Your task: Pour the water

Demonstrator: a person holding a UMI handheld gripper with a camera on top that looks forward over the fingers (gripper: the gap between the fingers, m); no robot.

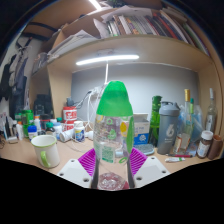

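Note:
A clear plastic bottle [112,140] with a green cap stands upright between my fingers. My gripper [112,162] is shut on the bottle, with the purple pads [88,160] pressed on both its sides. The bottle's base shows near the fingertips, and it seems raised above the desk. A pale green mug [45,150] stands on the wooden desk [20,158] to the left of the bottle.
Several small bottles and jars [70,128] crowd the desk behind the mug. A dark green bottle [155,120], a grey jug [168,128] and more jars [205,143] stand to the right. A lit shelf with books hangs above.

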